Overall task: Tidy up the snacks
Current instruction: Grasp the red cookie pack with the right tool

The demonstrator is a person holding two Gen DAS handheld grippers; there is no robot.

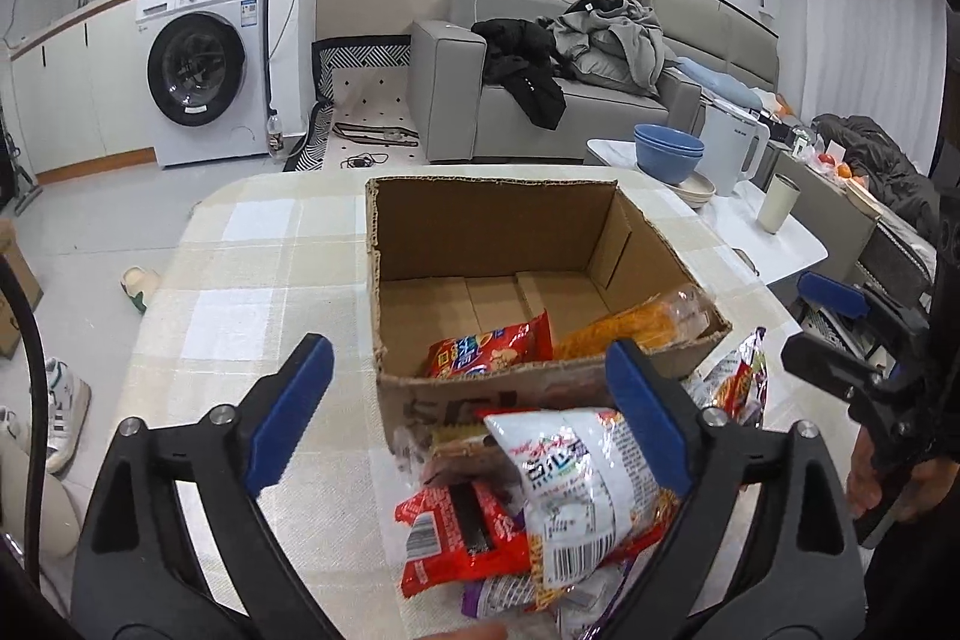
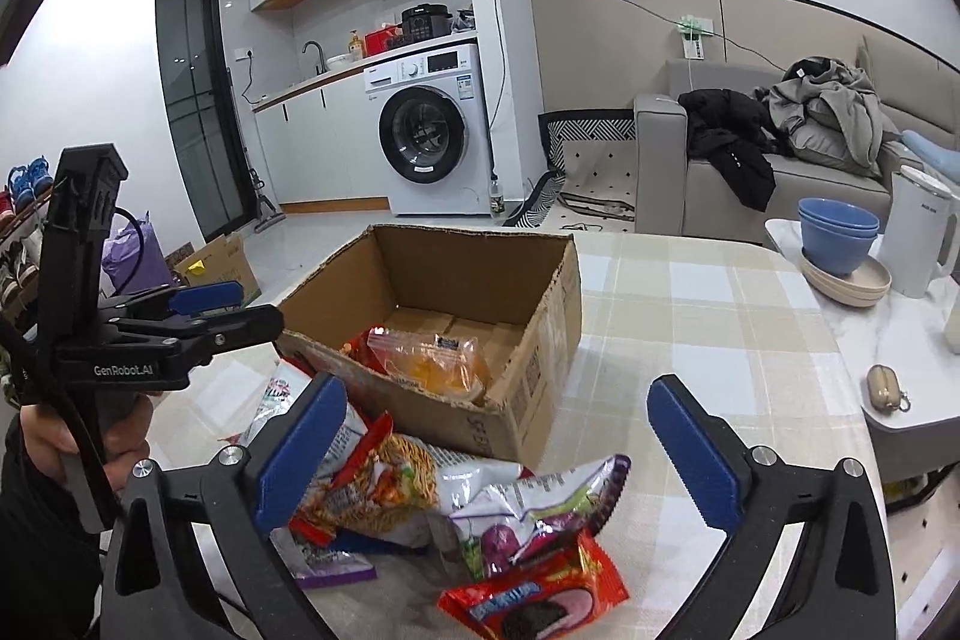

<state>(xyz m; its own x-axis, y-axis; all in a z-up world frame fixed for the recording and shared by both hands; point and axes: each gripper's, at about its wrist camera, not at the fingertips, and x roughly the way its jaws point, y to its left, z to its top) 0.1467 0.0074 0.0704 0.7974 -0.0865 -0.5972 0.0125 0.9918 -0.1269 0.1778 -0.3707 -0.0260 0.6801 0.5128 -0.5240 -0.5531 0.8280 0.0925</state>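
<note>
An open cardboard box point(image 1: 498, 226) stands on the checked tablecloth; it also shows in the right wrist view point(image 2: 543, 322). Inside lie a red snack pack point(image 1: 489, 346) and an orange noodle pack point(image 1: 624, 325), also in the right wrist view point(image 2: 429, 361). A pile of snack packs lies in front of the box: a white pack point(image 1: 576, 484), a red pack point(image 1: 456, 532), a red cookie pack point(image 2: 534, 598), a purple pack point(image 2: 540, 508). My left gripper point(image 1: 468, 418) is open above the pile, empty. My right gripper point(image 2: 498, 454) is open above the pile, empty.
Blue bowls point(image 2: 837, 232), a white kettle point(image 2: 918, 232) and a cup point(image 1: 777, 202) stand on a side table to the right. A small pouch point(image 2: 885, 388) lies there too. A sofa with clothes point(image 1: 576, 64) and a washing machine point(image 1: 201, 64) stand behind.
</note>
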